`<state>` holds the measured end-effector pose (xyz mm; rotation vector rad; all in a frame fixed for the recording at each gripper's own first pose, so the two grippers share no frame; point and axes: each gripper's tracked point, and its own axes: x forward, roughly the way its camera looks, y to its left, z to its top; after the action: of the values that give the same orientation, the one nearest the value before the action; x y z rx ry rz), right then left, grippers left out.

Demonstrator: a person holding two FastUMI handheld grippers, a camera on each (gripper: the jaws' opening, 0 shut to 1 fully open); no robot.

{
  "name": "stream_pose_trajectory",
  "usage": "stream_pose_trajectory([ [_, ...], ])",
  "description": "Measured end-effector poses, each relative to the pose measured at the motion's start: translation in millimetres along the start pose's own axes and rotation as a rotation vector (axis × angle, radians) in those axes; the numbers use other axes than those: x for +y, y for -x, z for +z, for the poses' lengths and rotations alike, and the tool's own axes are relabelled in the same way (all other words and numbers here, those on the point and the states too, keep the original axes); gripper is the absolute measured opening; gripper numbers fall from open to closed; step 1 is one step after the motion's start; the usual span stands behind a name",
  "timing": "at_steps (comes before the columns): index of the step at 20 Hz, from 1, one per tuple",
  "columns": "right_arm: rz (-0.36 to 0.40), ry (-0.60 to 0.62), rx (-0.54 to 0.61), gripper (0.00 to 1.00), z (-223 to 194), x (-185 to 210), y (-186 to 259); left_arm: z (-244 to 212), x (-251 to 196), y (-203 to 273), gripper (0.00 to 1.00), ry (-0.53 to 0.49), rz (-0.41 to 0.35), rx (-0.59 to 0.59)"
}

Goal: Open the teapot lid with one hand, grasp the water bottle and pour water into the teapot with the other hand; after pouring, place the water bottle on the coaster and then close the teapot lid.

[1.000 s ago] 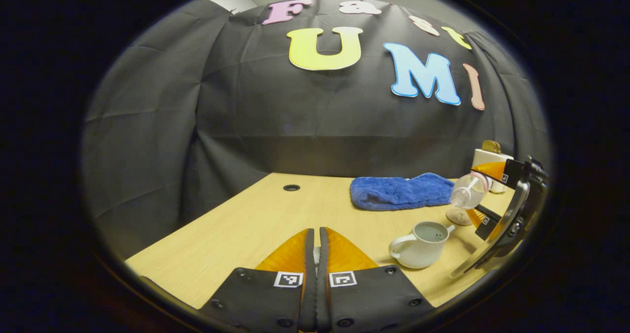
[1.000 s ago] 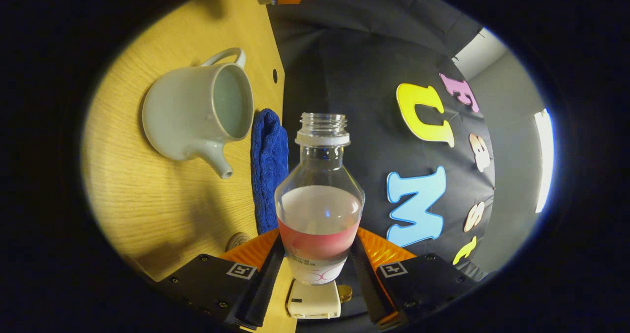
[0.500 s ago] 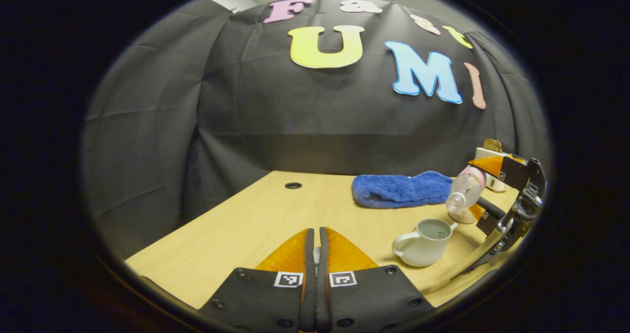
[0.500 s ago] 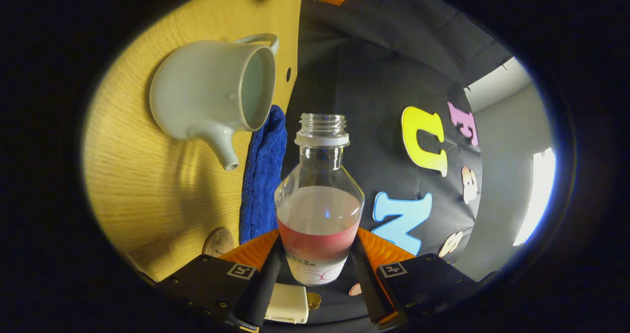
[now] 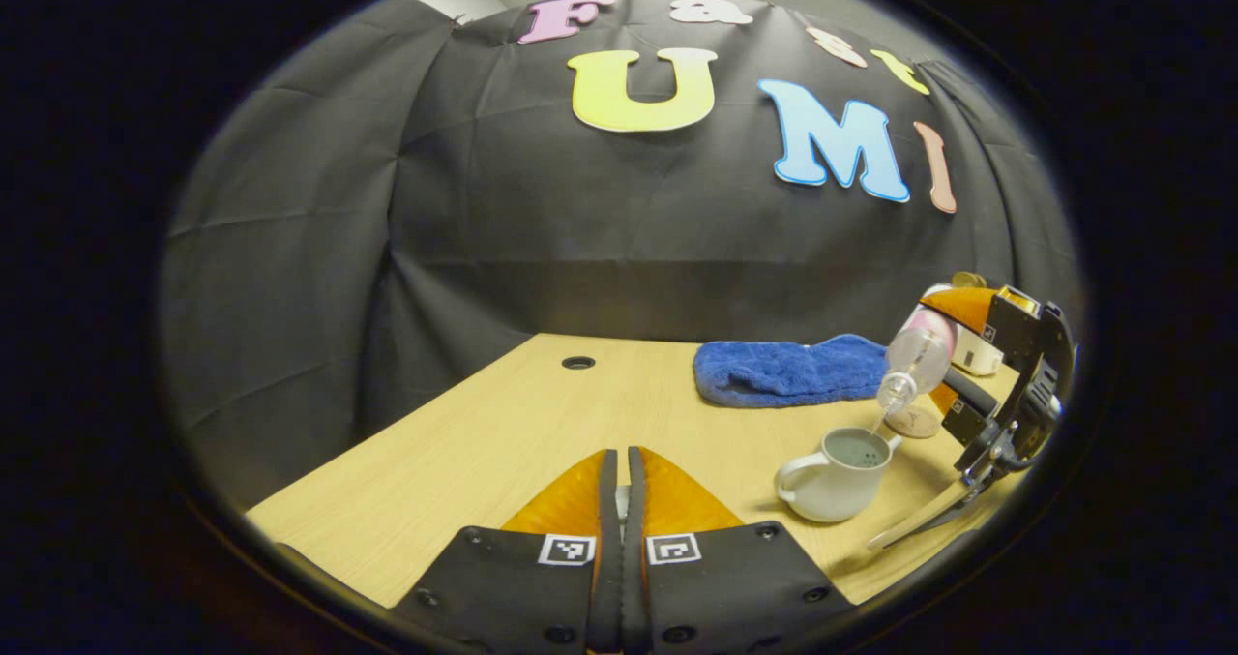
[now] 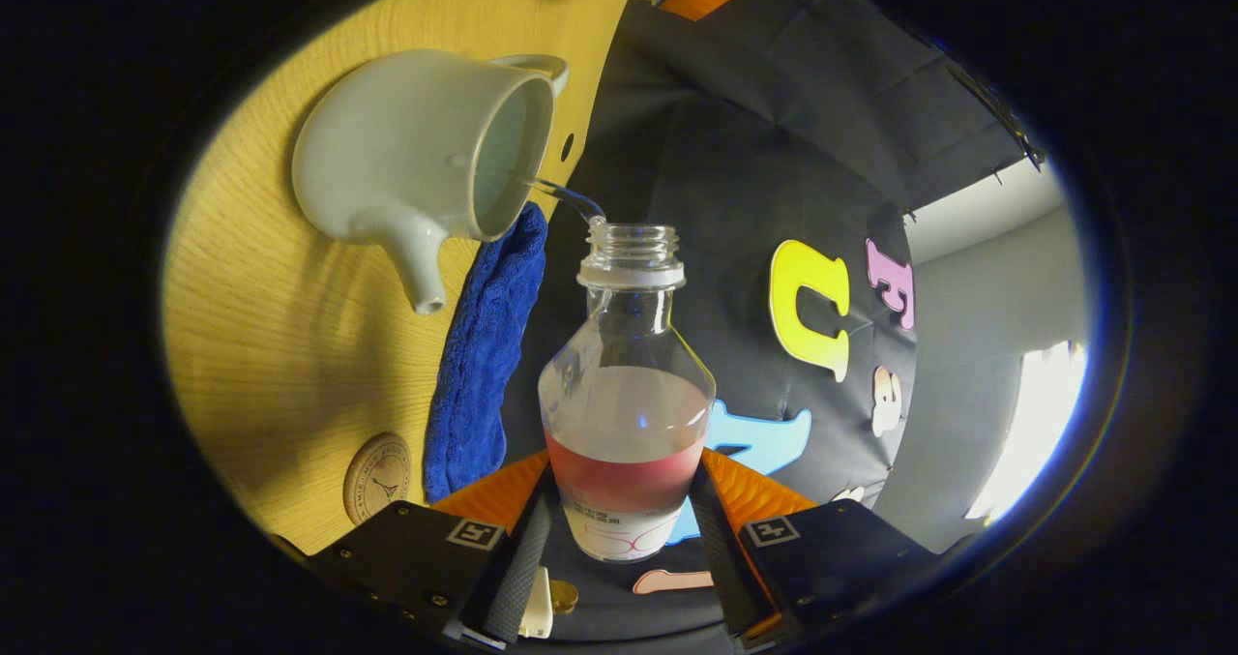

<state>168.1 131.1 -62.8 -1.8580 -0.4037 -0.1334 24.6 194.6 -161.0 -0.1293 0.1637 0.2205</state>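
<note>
In the right gripper view, the right gripper (image 6: pixel 619 529) at bottom centre clamped both fingers on the clear plastic water bottle (image 6: pixel 627 413), whose pink-and-white label was too small to read. A thin stream ran from its open neck into the lidless white ceramic teapot (image 6: pixel 406 162) at upper left. The round wooden coaster (image 6: pixel 377 476), its stamped writing illegible, lay at lower left beside the blue towel (image 6: pixel 484 365). In the left gripper view, the left gripper (image 5: pixel 620 510) at bottom centre was clenched; whether it pinched anything I could not tell.

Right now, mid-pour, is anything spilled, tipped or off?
Nothing stands out. The water bottle, tilted in the right gripper, sends a thin stream into the open teapot. No puddle shows on the table; the coaster lies bare.
</note>
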Motion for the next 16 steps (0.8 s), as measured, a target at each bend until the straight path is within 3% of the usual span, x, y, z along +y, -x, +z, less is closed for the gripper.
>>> stream_pose_trajectory([
  [16, -0.067, 0.074, -0.038, 0.75, -2.2, -25.7, -7.8, -0.4, -4.5, -1.5, 0.05, -0.013, -0.008, 0.010],
])
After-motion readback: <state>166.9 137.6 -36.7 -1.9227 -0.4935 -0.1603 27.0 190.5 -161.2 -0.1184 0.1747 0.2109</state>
